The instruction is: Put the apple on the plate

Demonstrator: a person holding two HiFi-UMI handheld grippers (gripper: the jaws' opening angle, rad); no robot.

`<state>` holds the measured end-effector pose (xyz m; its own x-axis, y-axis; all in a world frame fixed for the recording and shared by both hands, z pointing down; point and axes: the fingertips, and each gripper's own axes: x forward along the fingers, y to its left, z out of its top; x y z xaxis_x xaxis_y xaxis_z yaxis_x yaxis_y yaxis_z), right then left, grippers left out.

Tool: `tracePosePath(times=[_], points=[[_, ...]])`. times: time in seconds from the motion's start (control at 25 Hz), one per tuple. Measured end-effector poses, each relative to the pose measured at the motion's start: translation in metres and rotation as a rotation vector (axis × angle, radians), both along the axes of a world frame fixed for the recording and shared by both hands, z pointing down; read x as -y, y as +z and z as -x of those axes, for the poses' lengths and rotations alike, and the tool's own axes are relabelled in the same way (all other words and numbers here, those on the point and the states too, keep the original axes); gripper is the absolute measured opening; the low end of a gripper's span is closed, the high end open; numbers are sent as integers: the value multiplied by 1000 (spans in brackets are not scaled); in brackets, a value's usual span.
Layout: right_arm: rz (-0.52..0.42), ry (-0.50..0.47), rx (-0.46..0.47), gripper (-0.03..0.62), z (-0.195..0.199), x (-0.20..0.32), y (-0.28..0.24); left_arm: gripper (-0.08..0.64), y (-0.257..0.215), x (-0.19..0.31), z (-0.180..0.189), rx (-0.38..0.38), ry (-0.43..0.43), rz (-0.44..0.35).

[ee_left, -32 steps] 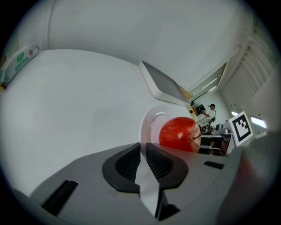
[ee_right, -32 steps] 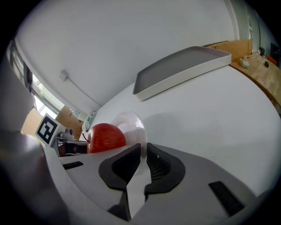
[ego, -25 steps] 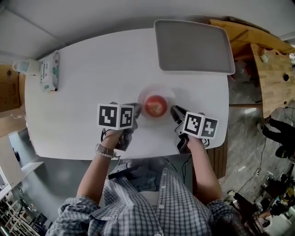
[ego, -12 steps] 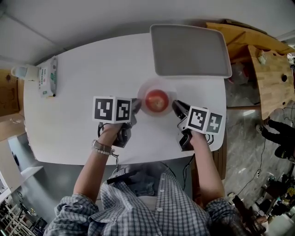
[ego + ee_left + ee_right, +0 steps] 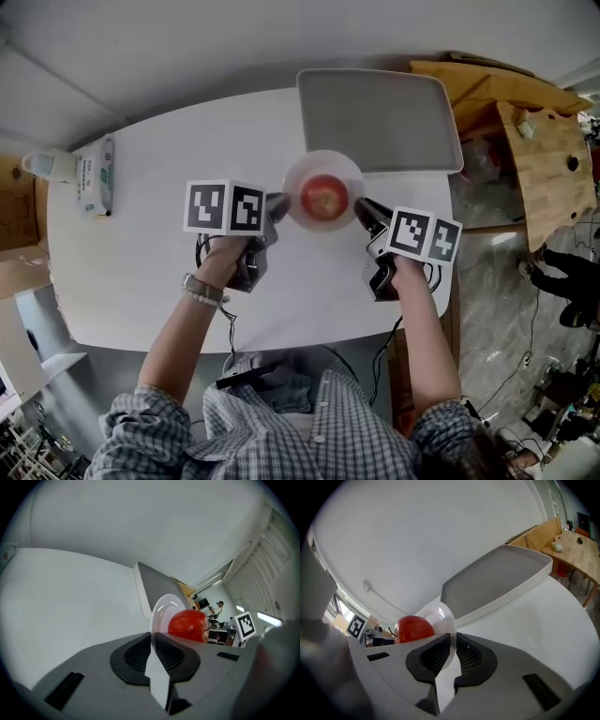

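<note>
A red apple (image 5: 323, 197) rests on a small white plate (image 5: 323, 157) held above the white table (image 5: 141, 244), its far rim over the near edge of the grey tray (image 5: 380, 122). My left gripper (image 5: 279, 208) pinches the plate's left rim, its jaws still closing on it. My right gripper (image 5: 364, 212) is shut on the right rim. In the left gripper view the plate (image 5: 164, 609) runs edge-on between the pads of the left gripper (image 5: 152, 648), the apple (image 5: 187, 624) beyond. In the right gripper view the right gripper (image 5: 452, 651) clamps the plate (image 5: 440, 616), with the apple (image 5: 414, 629) to the left.
The grey tray (image 5: 497, 581) lies at the table's far side. A tissue pack (image 5: 97, 175) and a small bottle (image 5: 42, 164) lie at the far left edge. A wooden bench (image 5: 544, 159) stands beyond the table on the right.
Both grippers have carried the plate with the apple away from the person, toward the tray, and lifted it off the table.
</note>
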<state>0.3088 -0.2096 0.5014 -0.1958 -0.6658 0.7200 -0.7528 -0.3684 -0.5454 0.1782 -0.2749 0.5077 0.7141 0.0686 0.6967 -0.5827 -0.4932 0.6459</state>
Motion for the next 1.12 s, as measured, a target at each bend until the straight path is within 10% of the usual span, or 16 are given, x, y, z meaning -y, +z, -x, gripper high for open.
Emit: tracePosePath(times=[1.12], points=[[-76, 108, -16, 51, -90, 80, -16, 35, -17, 90, -95, -62, 61, -83]])
